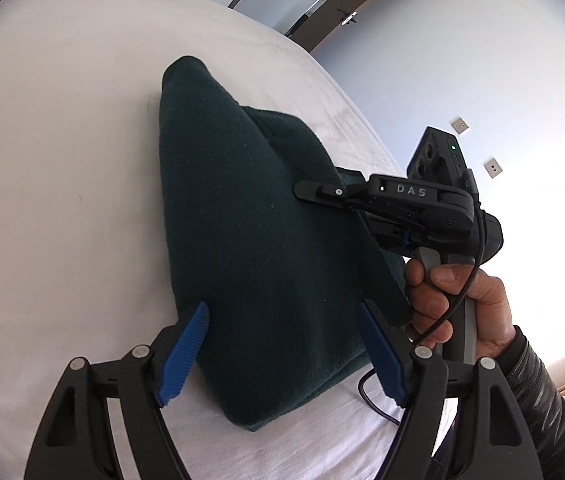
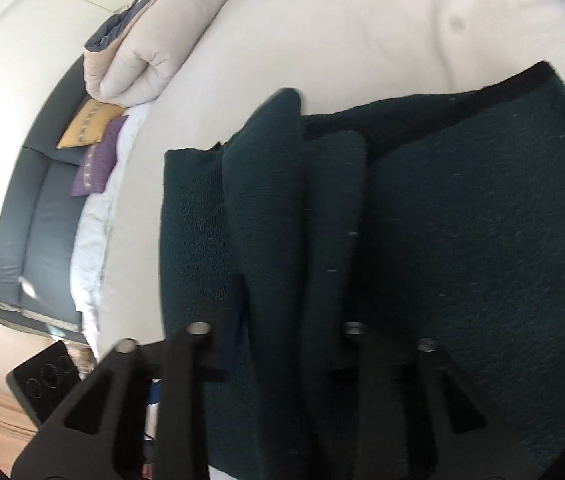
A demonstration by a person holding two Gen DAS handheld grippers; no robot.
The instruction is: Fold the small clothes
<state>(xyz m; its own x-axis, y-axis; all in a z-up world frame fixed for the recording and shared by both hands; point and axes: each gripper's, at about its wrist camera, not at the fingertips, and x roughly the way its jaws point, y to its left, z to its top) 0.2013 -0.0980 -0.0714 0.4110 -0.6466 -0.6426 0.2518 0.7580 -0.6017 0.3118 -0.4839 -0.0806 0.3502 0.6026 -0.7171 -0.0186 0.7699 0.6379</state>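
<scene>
Green garment (image 1: 250,240) between left gripper (image 1: 282,344) fingers, unclamped.

- Right gripper (image 2: 282,320) fingertips buried in dark green garment (image 2: 422,240), jaw state unreadable.
- Right wrist view motion-blurred throughout.
- Garment's near right part cut off by frame edge.

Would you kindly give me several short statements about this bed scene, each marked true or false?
1. The dark green fleece garment lies on a white bed sheet. True.
2. The left tool is shut on the garment. False: its blue pads stand apart, open.
3. The right tool meets the garment's side. True.
4. The garment is red. False: dark green.
</scene>
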